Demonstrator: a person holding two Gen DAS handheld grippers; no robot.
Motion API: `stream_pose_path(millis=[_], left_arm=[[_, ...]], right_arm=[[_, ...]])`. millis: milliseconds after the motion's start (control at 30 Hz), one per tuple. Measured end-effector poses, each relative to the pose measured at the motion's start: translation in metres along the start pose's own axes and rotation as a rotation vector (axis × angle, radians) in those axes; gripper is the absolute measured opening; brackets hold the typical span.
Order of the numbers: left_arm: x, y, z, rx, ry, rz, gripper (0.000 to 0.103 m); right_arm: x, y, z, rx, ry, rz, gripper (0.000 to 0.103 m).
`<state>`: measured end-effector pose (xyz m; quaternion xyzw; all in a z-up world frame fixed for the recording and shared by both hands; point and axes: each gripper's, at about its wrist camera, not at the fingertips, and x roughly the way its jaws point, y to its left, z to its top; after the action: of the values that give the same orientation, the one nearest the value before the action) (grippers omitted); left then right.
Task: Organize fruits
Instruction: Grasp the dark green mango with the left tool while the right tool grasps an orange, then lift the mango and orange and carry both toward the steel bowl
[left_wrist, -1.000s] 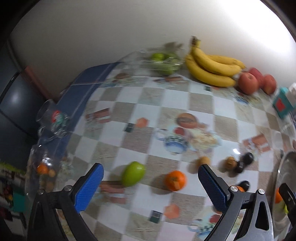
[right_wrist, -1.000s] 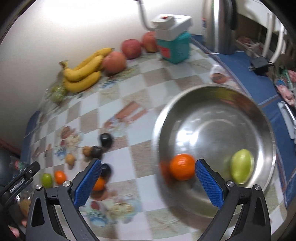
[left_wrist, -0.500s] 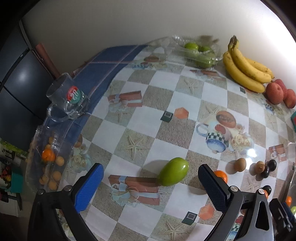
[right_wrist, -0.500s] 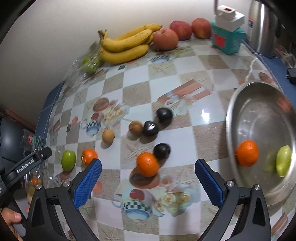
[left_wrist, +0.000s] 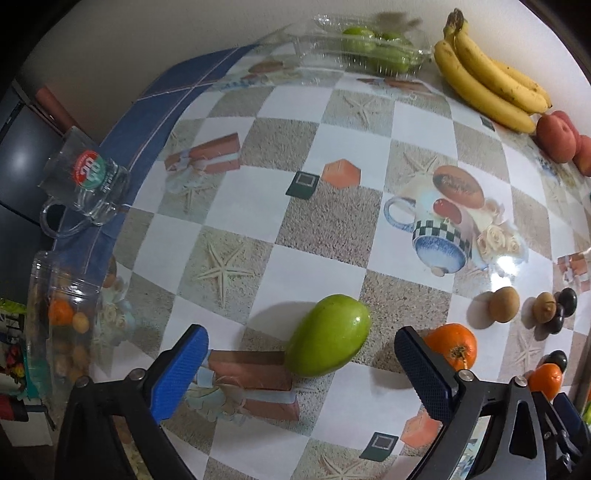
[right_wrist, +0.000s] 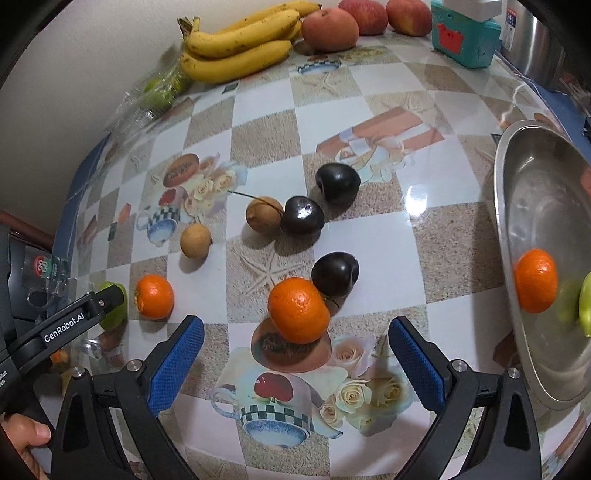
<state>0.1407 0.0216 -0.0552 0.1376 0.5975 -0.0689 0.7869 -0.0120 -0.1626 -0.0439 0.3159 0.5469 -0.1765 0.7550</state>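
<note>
Table (left_wrist: 332, 221) covered with a glossy checkered oilcloth printed with starfish, mugs and roses. Resting directly on it: a green mango (left_wrist: 328, 345), an orange (left_wrist: 452, 345) just beside, two small brown fruits (right_wrist: 195, 240), three dark plums (right_wrist: 338, 183) close together, another orange (right_wrist: 298, 310) touching the nearest plum. Along the far edge: bananas (right_wrist: 236, 48), red apples (right_wrist: 330, 29), a clear tray of green fruit (left_wrist: 373, 51). At the right edge, a steel bowl (right_wrist: 517, 332); at the left, a glass mug (left_wrist: 86, 184).
</note>
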Motion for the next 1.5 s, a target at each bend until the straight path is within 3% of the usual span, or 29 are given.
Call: stream_pose_path(millis=[100,300,433,567,833,1133,1500], left_arm=[[0.004,-0.001,0.001,0.006,0.001,0.000,0.096],[0.006,-0.003,0.003,0.021,-0.007,-0.014,0.084],[0.004,-0.009,0.003,0.029,-0.008,-0.021,0.068],[0.002,-0.012,0.003,0.041,-0.008,-0.037,0.048],[0.000,-0.010,0.003,0.024,-0.009,-0.034,0.044],[-0.018,0.007,0.005,-0.027,-0.067,-0.048,0.043],[-0.055,0.022,0.009,-0.096,-0.169,-0.055,0.043]], right_arm=[[0.005,0.001,0.001,-0.002,0.008,-0.010,0.099],[0.008,0.004,0.004,-0.010,0.000,-0.036,0.070],[0.005,0.003,0.004,-0.013,-0.007,-0.040,0.048],[0.005,0.003,0.004,-0.012,-0.002,-0.032,0.041],[0.005,0.003,0.003,-0.005,0.004,-0.009,0.035],[-0.006,0.002,0.003,0.005,-0.014,0.029,0.035],[-0.055,-0.003,0.008,0.036,-0.147,0.069,0.035]])
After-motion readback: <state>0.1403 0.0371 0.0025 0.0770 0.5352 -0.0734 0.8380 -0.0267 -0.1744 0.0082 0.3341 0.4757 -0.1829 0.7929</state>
